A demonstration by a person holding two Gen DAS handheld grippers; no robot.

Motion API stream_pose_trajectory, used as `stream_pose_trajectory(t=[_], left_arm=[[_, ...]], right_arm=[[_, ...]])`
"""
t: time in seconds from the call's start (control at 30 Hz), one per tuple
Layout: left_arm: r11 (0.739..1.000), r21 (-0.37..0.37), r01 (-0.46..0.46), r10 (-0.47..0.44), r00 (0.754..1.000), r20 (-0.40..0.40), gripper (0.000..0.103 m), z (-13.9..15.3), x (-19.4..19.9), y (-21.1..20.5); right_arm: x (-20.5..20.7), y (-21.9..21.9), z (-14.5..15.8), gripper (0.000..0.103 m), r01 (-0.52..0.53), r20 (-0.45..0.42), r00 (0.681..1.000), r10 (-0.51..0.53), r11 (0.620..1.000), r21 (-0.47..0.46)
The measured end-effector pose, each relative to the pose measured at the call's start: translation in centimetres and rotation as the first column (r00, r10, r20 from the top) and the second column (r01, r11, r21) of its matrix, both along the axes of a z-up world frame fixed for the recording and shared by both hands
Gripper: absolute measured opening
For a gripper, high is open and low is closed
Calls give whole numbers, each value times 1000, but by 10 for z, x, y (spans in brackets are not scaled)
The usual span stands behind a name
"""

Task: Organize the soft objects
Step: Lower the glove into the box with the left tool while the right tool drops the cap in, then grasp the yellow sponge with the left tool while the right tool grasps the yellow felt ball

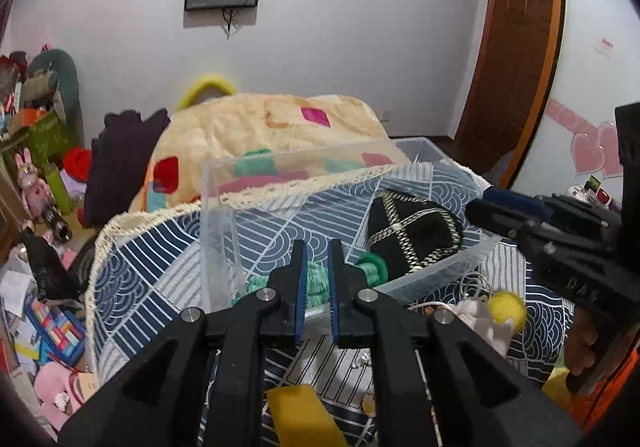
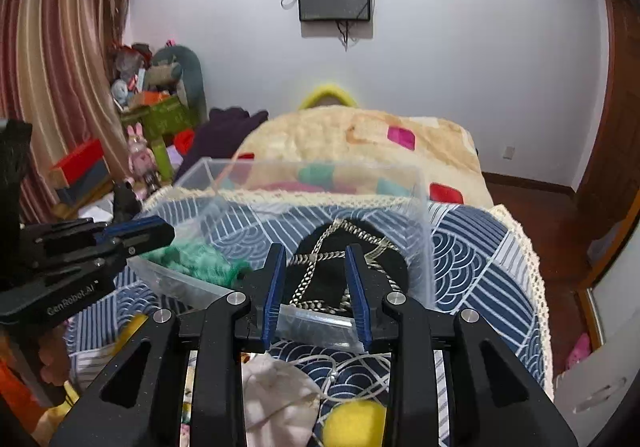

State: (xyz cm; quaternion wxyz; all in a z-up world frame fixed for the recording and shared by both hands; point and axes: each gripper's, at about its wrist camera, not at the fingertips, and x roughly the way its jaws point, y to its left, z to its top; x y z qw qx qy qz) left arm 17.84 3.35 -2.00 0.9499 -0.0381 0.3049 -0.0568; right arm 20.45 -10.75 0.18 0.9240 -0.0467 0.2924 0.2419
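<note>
A clear plastic box (image 1: 218,243) stands on a blue patterned cloth (image 1: 148,267). In it lie a green knitted item (image 1: 316,281) and a black pouch with gold chain trim (image 1: 412,231). My left gripper (image 1: 318,247) hovers over the box's near rim, jaws a little apart around empty air, the green item behind them. My right gripper (image 2: 316,251) is open over the near rim (image 2: 312,321), in front of the black pouch (image 2: 320,275). A white soft item with a yellow pompom (image 2: 354,423) lies on the cloth before the box (image 2: 424,247). The green item also shows in the right wrist view (image 2: 196,259).
A cream blanket with coloured patches (image 1: 260,127) is heaped behind the box. A dark purple garment (image 1: 120,163) lies to its left. Toys, books and boxes litter the floor at left (image 1: 44,311). A yellow piece (image 1: 300,415) lies near the cloth's front.
</note>
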Motion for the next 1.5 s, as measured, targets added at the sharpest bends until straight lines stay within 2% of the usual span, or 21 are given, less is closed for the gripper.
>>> stream_pose_trajectory(t=[0.13,0.2,0.3,0.37,0.43,0.63,0.73,1.2,1.33,1.4,1.5], left_arm=[[1000,-13,2,-1,999,41,10,14,-17,-2],[1000,-19,-7,8,998,67,15,21,-27,-1],[1000,-19,-15,17,995,102,33,30,-41,-1],[1000,-2,-28,29,991,127,48,33,-51,-3],[999,9,-36,35,989,145,56,33,-61,-3],[999,20,-50,47,990,134,71,23,-79,-2],[998,32,-61,58,993,100,72,11,-82,0],[996,31,-87,89,993,-72,72,-60,-82,5],[997,4,-82,82,991,-108,59,-72,-81,6],[998,-21,-60,57,990,-130,56,-79,-78,8],[997,-54,-46,38,989,-145,49,-86,-75,11]], right_arm=[[-11,-6,15,36,12,52,999,-13,1000,20],[-17,-11,21,36,12,72,997,-15,999,39],[-26,-16,27,39,11,96,995,-16,999,53],[-33,-20,28,49,13,111,994,-20,998,57],[-39,-23,27,56,9,119,993,-17,998,63],[-49,-32,14,59,25,120,992,-30,999,40],[-51,-38,3,64,37,102,994,-40,999,31],[-47,-57,-59,64,116,-71,991,-114,993,12],[-46,-55,-68,64,96,-114,989,-94,995,18],[-46,-53,-72,64,88,-135,987,-85,996,19],[-47,-50,-75,54,77,-144,987,-74,997,20]])
